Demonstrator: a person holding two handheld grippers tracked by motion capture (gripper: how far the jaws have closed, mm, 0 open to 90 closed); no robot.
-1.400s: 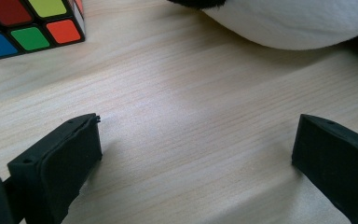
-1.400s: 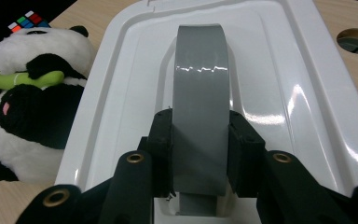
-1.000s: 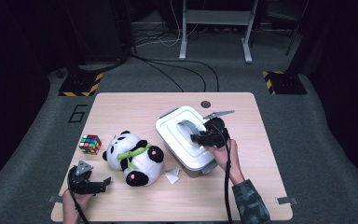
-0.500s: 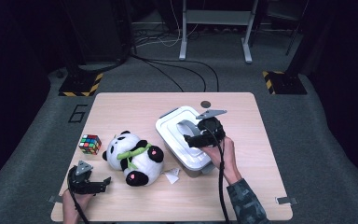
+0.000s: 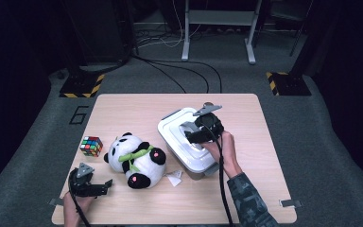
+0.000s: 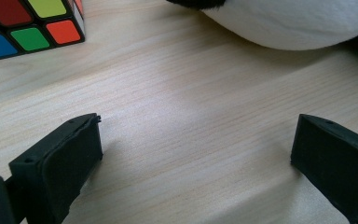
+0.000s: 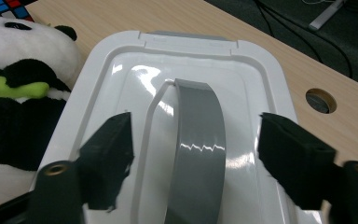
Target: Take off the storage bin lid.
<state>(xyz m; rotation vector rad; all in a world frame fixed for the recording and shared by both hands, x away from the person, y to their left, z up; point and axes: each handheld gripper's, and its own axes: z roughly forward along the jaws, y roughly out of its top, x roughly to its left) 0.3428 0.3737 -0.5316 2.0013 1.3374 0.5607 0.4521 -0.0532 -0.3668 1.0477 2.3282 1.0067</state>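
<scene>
A large dark numeral "6" (image 5: 79, 115) is marked on the grey carpeted floor (image 5: 38, 127), just off the light wooden table (image 5: 137, 106), far beyond the left tool (image 5: 108, 185). No other writing is legible.

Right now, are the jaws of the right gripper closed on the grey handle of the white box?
No: the right gripper stands open, its jaws apart on either side of the grey handle of the white box.

A lab: hazard-striped floor blocks (image 5: 81, 85), loose cables (image 5: 170, 71), numbered test table (image 5: 123, 106)
</scene>
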